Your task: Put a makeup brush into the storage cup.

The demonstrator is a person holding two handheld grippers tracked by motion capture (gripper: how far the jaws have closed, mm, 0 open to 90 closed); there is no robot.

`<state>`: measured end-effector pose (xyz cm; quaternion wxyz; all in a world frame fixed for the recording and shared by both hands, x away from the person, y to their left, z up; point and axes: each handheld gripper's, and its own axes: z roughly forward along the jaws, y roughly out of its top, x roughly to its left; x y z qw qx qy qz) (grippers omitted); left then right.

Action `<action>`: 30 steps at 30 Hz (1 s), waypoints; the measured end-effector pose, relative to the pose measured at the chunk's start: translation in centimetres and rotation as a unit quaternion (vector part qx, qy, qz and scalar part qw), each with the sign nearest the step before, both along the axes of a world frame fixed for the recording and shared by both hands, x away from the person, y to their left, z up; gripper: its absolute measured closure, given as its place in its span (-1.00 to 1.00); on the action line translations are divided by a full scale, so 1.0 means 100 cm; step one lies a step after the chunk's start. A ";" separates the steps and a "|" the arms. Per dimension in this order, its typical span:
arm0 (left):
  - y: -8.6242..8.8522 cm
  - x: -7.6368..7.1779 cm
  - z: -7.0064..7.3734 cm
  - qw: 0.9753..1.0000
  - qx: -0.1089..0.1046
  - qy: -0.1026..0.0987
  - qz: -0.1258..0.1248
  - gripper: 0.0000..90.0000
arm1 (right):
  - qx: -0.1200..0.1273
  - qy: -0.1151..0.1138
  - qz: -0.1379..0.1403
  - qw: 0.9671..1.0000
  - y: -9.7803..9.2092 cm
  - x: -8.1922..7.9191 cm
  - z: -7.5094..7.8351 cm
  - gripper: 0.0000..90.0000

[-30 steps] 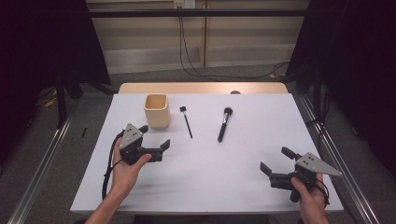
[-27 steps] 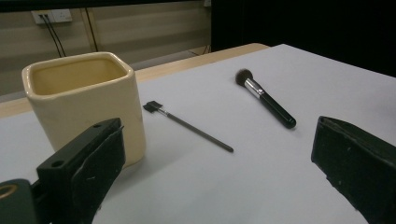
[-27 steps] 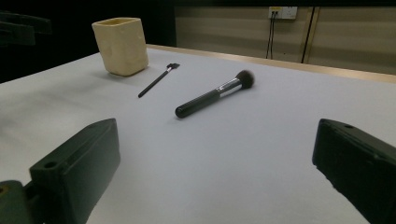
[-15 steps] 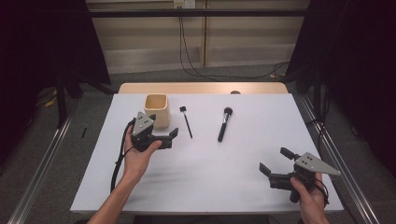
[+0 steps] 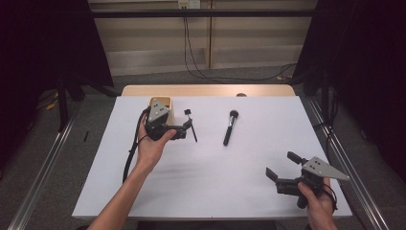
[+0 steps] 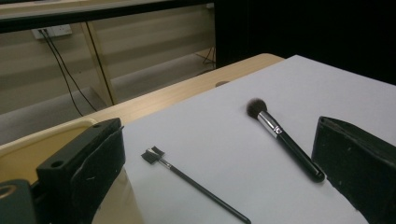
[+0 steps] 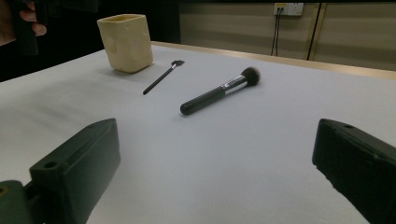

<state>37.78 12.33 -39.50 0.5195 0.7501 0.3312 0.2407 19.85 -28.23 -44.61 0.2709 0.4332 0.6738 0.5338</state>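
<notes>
A cream cup (image 5: 160,102) stands at the table's back left. To its right lies a thin black brush with a small flat head (image 5: 191,125), and farther right a thick black makeup brush (image 5: 229,127). My left gripper (image 5: 187,129) hovers open right beside the cup, its jaws at the thin brush. The left gripper view has the thin brush (image 6: 196,184) between the wide-apart jaws, the thick brush (image 6: 285,140) near the right jaw and the cup (image 6: 46,135) behind the left jaw. My right gripper (image 5: 281,165) rests open near the front right, holding nothing.
White sheet (image 5: 239,191) covers the table; a wooden strip (image 5: 206,90) runs along its far edge. The right gripper view looks across the table at the cup (image 7: 126,42), thin brush (image 7: 161,77) and thick brush (image 7: 217,93). Cables hang behind the table.
My left gripper has moved forward and to the right, from the table's left middle up to the cup and thin brush. The right gripper has stayed put.
</notes>
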 end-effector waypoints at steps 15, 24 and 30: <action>-0.017 0.029 0.004 0.999 -0.018 -0.020 0.027 -0.93 | 0.001 0.001 0.001 1.000 0.000 0.000 0.000 -0.99; -0.033 0.044 0.003 1.000 0.016 0.009 0.013 -0.88 | -0.001 0.001 0.004 1.000 -0.001 0.001 -0.001 -0.99; -0.042 0.048 0.003 0.998 0.040 0.043 0.003 -0.90 | 0.001 0.003 0.006 1.000 -0.001 0.001 -0.001 -0.99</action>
